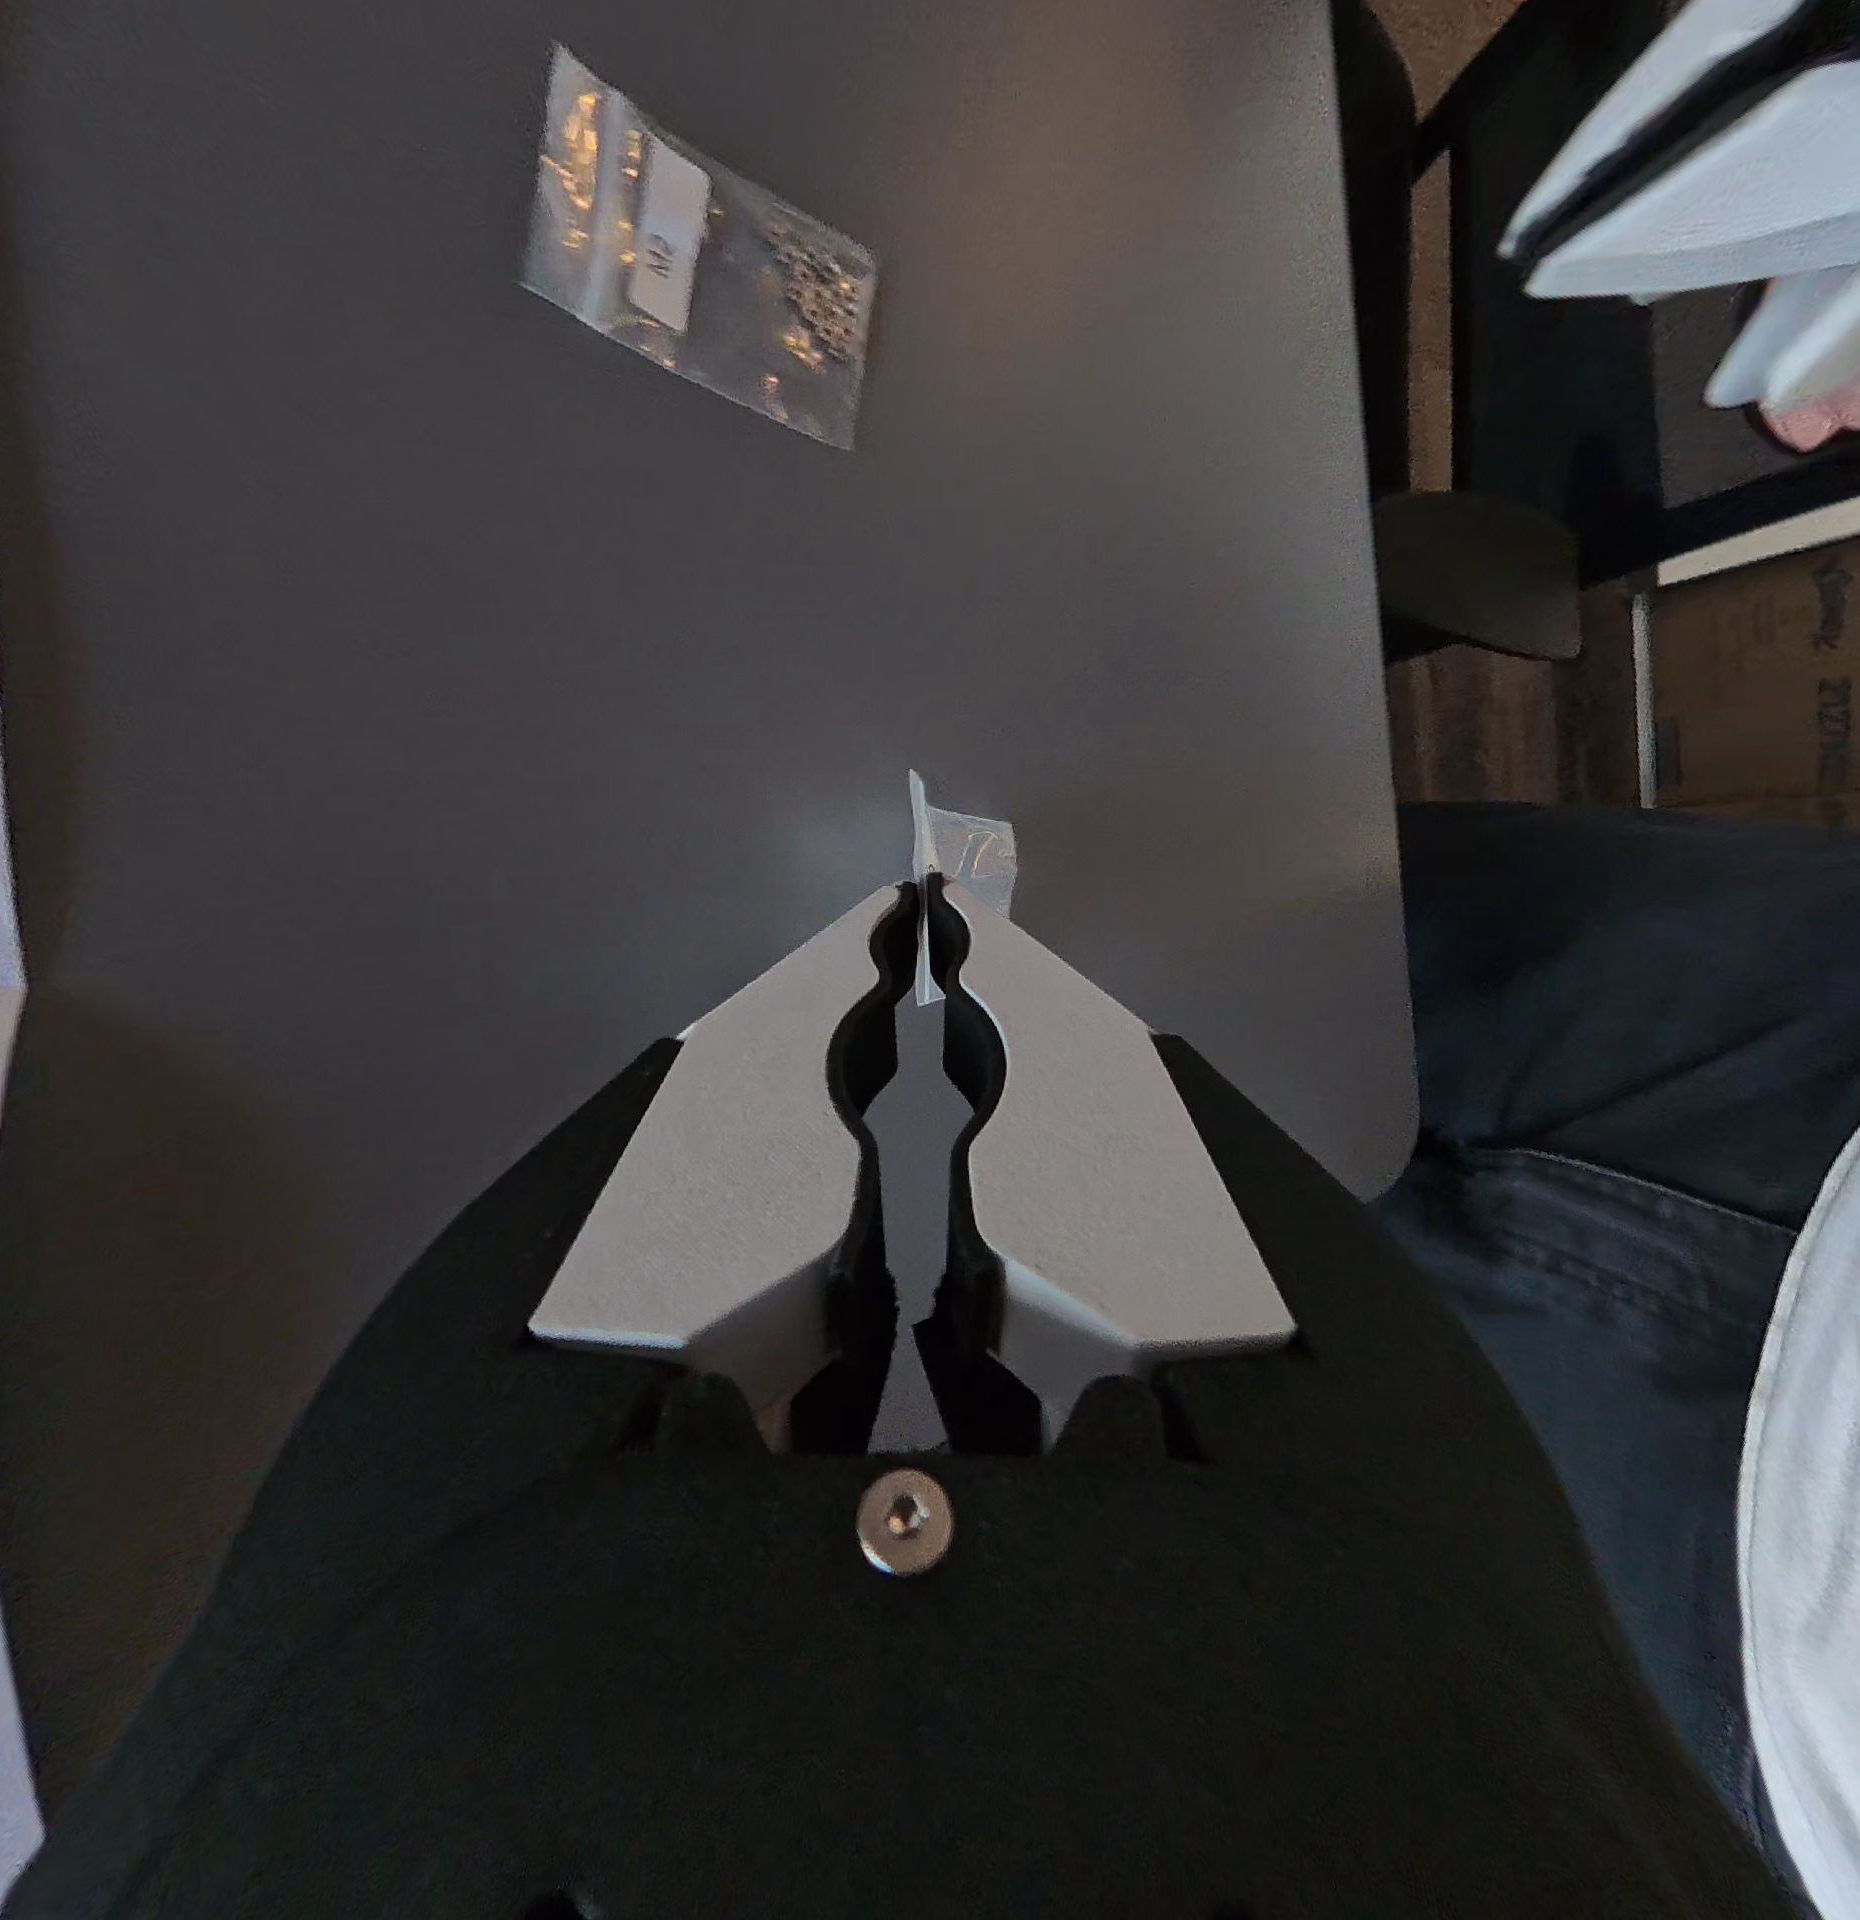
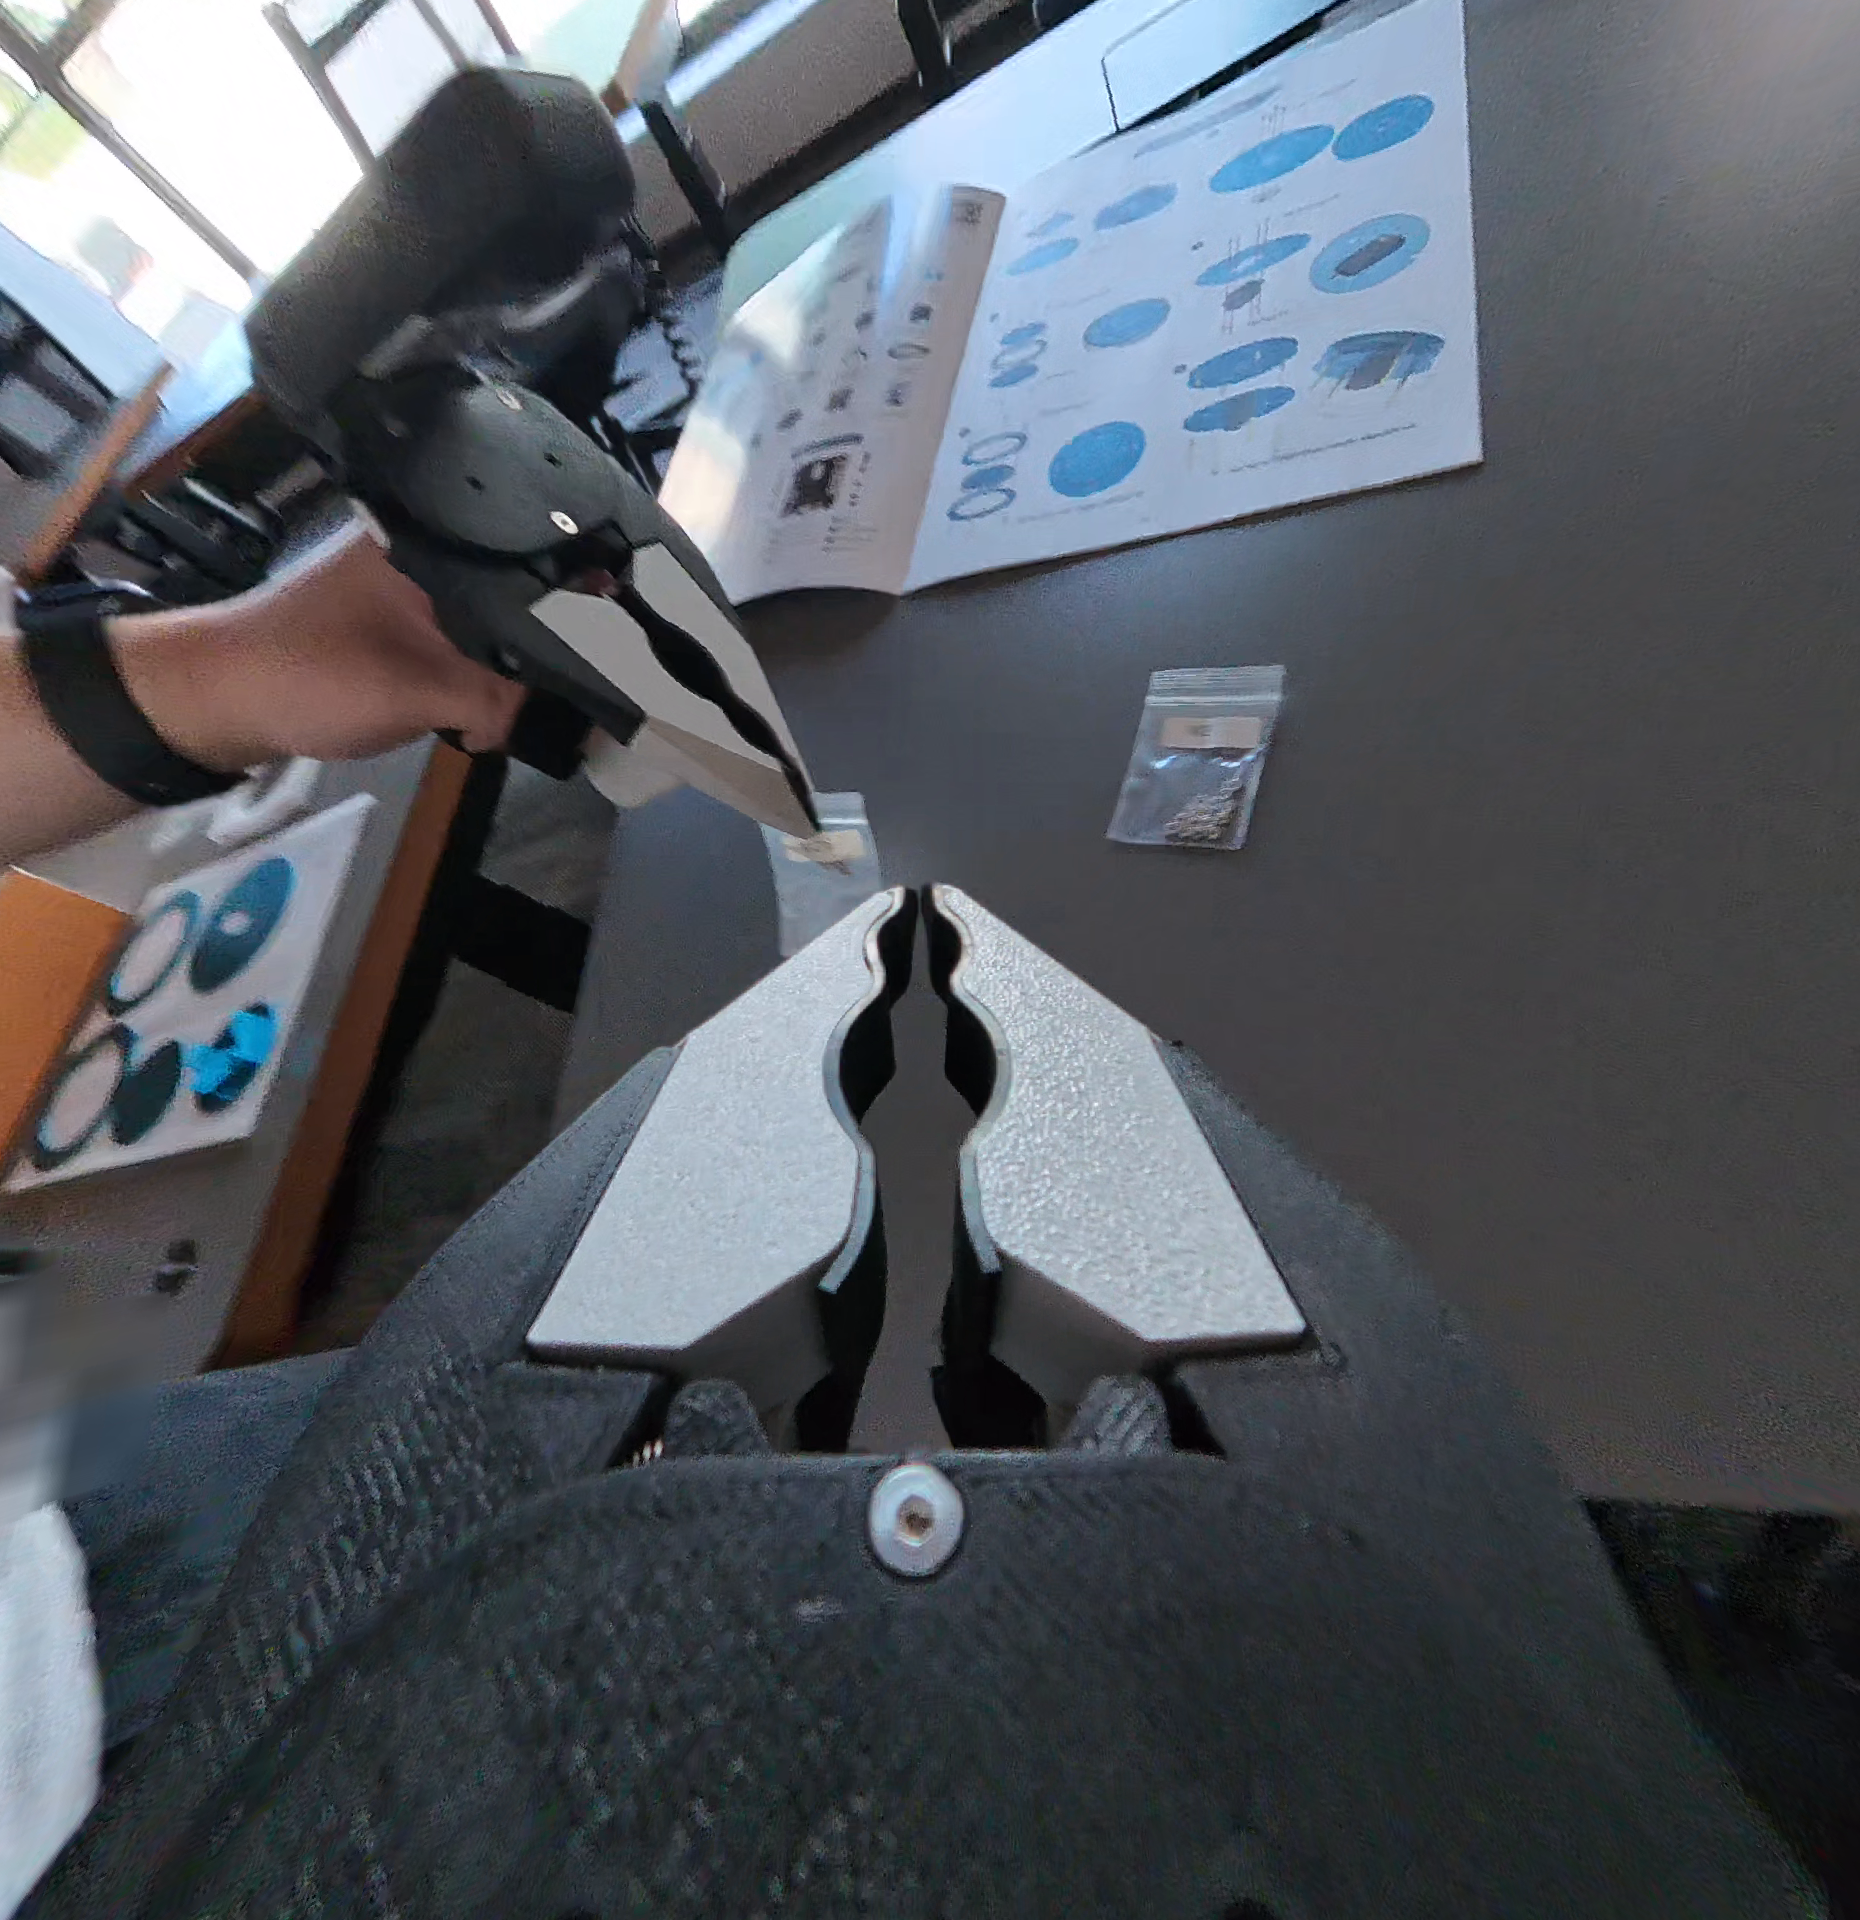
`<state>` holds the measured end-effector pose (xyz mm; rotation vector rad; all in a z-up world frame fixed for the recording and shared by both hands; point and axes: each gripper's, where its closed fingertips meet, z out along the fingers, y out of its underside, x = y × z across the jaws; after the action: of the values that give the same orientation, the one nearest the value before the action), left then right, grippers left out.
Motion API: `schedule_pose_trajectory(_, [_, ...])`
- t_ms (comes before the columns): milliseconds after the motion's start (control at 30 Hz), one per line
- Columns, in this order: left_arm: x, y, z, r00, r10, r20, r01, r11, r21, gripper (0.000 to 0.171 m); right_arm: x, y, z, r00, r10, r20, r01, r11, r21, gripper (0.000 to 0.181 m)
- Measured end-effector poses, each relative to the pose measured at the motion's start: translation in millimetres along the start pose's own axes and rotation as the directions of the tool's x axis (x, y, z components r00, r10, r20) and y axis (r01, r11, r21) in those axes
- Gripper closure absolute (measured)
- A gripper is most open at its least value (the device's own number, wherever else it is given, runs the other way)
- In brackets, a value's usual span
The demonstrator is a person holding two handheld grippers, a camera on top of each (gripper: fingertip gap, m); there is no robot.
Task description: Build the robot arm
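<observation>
Dark matte tabletop (image 1: 490,727) below, my left gripper (image 1: 921,888) pinches a small clear plastic bag (image 1: 962,847) that I keep taut, while my right gripper (image 2: 921,894), jaws nearly shut and empty, hangs near it, with a second clear zip bag of small metal parts (image 2: 1201,758) at two o'clock.

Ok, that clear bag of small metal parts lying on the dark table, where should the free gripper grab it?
Judging by its pose, pinch the zip-seal edge of the bag of small metal parts: it lies flat on the table with parts pooled opposite. Come low from the far side.

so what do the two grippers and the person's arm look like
Both grippers match. The left gripper and right gripper each have a textured black body, a silver screw at the centre, and two pale grey wedge-shaped fingers with wavy black inner edges. In the right wrist view, the hand gripping the left one wears a black wristband.
</observation>
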<state>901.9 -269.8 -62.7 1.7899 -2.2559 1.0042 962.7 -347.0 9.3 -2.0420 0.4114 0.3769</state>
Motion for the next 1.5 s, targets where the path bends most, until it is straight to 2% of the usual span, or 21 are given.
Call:
schedule_pose_trajectory(100, [-18.8,-4.6,4.7,0.998,-0.018,0.060,0.020,0.999,-0.030,0.171,29.9,-7.3,28.2,0.994,-0.095,0.054,0.097,0.994,-0.041,0.180])
schedule_pose_trajectory(233, [-43.3,-8.3,7.6,0.980,0.023,0.195,-0.008,0.997,-0.075,0.171,67.5,-35.9,62.2,0.973,-0.216,0.076,0.215,0.976,0.019,0.170])
schedule_pose_trajectory(300, [-50.9,-14.2,8.5,0.969,0.052,0.241,-0.036,0.997,-0.069,0.171,78.5,-46.9,74.2,0.961,-0.254,0.110,0.250,0.967,0.042,0.162])
schedule_pose_trajectory(400, [-62.8,-23.0,6.1,0.949,0.074,0.305,-0.066,0.997,-0.034,0.170,89.1,-51.2,84.5,0.951,-0.260,0.165,0.258,0.966,0.035,0.162])
schedule_pose_trajectory(500, [-69.7,-22.6,1.9,0.955,0.017,0.296,-0.015,1.000,-0.009,0.139,94.1,-46.7,88.8,0.947,-0.238,0.215,0.242,0.970,0.005,0.163])
schedule_pose_trajectory(600, [-72.2,-29.0,-18.6,0.956,-0.083,0.282,0.053,0.992,0.114,0.139,90.9,-42.0,88.3,0.937,-0.220,0.273,0.233,0.972,-0.016,0.164])
schedule_pose_trajectory(667, [-72.9,-29.3,-37.8,0.944,-0.178,0.278,0.118,0.968,0.220,0.145,86.2,-38.0,87.8,0.923,-0.239,0.302,0.261,0.965,-0.033,0.164])
schedule_pose_trajectory(767, [-64.8,-20.9,-52.6,0.914,-0.343,0.214,0.251,0.897,0.365,0.154,70.1,-30.1,87.8,0.889,-0.270,0.370,0.318,0.945,-0.074,0.164])
schedule_pose_trajectory(867, [-51.6,-14.6,-53.9,0.889,-0.435,0.144,0.321,0.816,0.480,0.164,47.0,-27.7,90.9,0.841,-0.315,0.439,0.393,0.915,-0.096,0.164])
schedule_pose_trajectory(967, [-45.1,-5.2,-46.9,0.868,-0.476,0.142,0.351,0.790,0.503,0.167,20.4,-22.3,106.3,0.755,-0.356,0.551,0.498,0.857,-0.129,0.160])
schedule_pose_trajectory(1067, [-33.0,-0.2,-36.5,0.874,-0.476,0.098,0.373,0.786,0.492,0.167,10.4,-2.4,137.8,0.652,-0.389,0.650,0.645,0.735,-0.207,0.156])
schedule_pose_trajectory(1167, [-21.0,3.4,-30.4,0.878,-0.474,0.066,0.384,0.780,0.495,0.167,12.2,15.4,163.6,0.594,-0.362,0.718,0.735,0.607,-0.302,0.156])
schedule_pose_trajectory(1267, [-12.8,5.6,-21.3,0.874,-0.485,0.022,0.414,0.767,0.491,0.166,7.1,19.2,166.0,0.555,-0.288,0.781,0.769,0.535,-0.350,0.166])
schedule_pose_trajectory(1333, [-10.2,5.5,-14.2,0.868,-0.496,0.007,0.429,0.757,0.492,0.166,7.5,21.6,163.3,0.510,-0.299,0.806,0.815,0.468,-0.342,0.167])
schedule_pose_trajectory(1433, [-7.8,6.3,-6.1,0.864,-0.503,0.002,0.436,0.751,0.495,0.166,8.7,29.3,157.7,0.445,-0.329,0.833,0.870,0.379,-0.315,0.181])
schedule_pose_trajectory(1500, [-5.3,7.4,-2.2,0.861,-0.508,-0.019,0.450,0.745,0.492,0.166,9.0,29.2,156.6,0.454,-0.337,0.825,0.869,0.373,-0.326,0.181])
